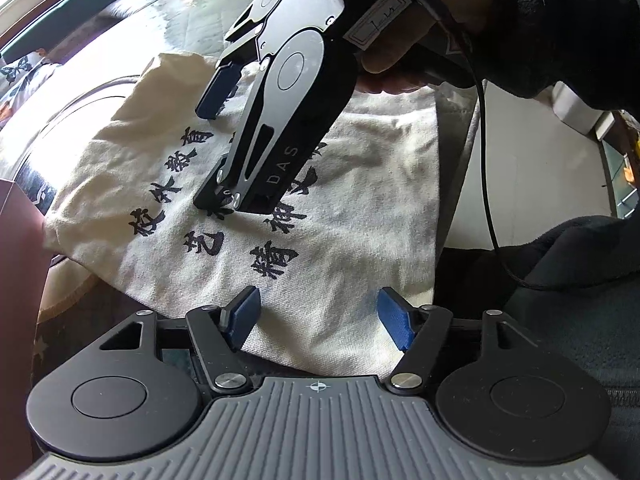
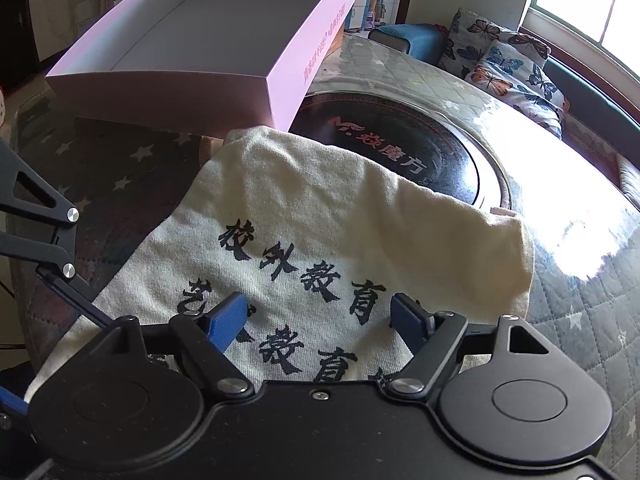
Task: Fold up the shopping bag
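Note:
A cream canvas shopping bag (image 1: 360, 200) with black Chinese characters lies flat on the table; it also shows in the right wrist view (image 2: 340, 216). My left gripper (image 1: 318, 318) is open and empty, its blue pads just above the bag's near edge. My right gripper (image 2: 318, 322) is open over the printed middle of the bag. In the left wrist view the right gripper (image 1: 212, 148) comes down from the upper right, held by a hand, with its fingers spread on or just above the print.
An open pink cardboard box (image 2: 280, 80) stands beyond the bag. A round black induction plate (image 2: 420, 152) is set into the quilted table cover (image 2: 580, 320). Butterfly cushions (image 2: 508, 60) lie on a bench by the window. The left gripper's linkage (image 2: 44, 236) shows at the left edge.

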The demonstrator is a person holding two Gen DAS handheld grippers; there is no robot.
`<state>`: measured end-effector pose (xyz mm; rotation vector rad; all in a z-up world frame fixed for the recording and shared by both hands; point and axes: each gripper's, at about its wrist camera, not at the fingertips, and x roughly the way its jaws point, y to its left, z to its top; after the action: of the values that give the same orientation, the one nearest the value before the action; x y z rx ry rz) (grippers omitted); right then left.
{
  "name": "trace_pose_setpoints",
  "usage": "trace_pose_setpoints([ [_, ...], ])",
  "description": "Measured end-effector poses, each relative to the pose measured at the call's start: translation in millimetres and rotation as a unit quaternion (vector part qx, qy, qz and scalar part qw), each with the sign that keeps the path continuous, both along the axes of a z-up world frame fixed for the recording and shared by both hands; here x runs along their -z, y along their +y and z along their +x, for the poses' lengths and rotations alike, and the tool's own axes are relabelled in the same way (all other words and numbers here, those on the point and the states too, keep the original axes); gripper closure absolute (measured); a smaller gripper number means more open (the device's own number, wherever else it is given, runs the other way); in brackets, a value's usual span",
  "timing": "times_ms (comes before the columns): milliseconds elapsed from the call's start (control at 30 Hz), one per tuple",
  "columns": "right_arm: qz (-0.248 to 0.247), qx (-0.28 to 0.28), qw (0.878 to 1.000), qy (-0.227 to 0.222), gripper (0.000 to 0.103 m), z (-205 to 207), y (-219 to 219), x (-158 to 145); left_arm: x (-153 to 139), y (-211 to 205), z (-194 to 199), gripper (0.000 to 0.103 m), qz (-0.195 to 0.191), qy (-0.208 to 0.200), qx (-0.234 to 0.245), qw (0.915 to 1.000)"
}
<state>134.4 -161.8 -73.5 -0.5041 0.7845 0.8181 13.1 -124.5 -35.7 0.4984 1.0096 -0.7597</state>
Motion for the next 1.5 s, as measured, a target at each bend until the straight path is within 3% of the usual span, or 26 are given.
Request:
trace_pose_setpoints([
  [467,-0.006,0.002,1.0,0.004,0.021,2.9,4.2,0.2,0.3,-4.0,5.7,0.024,0.018,0.013,-0.052,0.9984],
  [1133,-0.009,-0.002,1.0,0.008,0.018,9.1,10.3,1.4,0.2,-9.5,14.4,0.019,0.024,0.025,-0.094,0.995],
  [1500,-0.007,-0.004,1.0,0.006,0.017,10.3,10.6,2.7,-6.5,14.5,28.9,0.019,0.011,0.026,-0.192,0.981],
])
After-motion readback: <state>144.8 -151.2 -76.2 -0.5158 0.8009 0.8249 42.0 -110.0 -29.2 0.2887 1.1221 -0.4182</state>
